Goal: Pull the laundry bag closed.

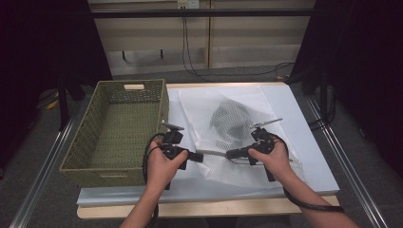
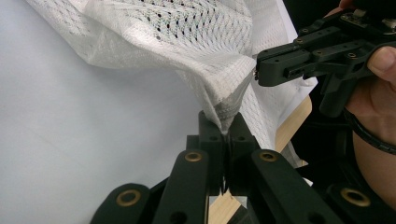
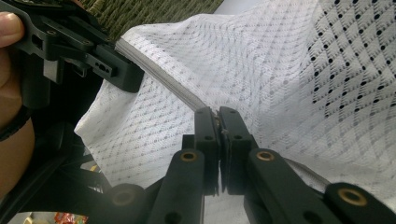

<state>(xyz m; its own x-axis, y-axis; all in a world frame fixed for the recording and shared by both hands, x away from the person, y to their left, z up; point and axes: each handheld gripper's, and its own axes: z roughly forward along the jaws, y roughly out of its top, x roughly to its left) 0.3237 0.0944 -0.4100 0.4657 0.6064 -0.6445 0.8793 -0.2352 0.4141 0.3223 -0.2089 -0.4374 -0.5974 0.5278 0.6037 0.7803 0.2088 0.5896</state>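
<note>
A white mesh laundry bag (image 1: 223,128) lies on the white table sheet (image 1: 304,142), with something dark showing through its mesh at the far part. Its near hem is lifted and stretched between both grippers. My left gripper (image 1: 198,156) is shut on the bag's edge; in the left gripper view (image 2: 225,125) the jaws pinch a gathered fold of mesh (image 2: 219,88). My right gripper (image 1: 231,154) is shut on the same hem; the right gripper view (image 3: 218,117) has the seam (image 3: 163,79) running between the pressed jaws. Each gripper faces the other across a short span.
A green woven basket (image 1: 102,161) stands at the left of the table, close beside my left hand. The wooden table edge (image 1: 214,207) runs along the front. Cables lie on the floor beyond the table.
</note>
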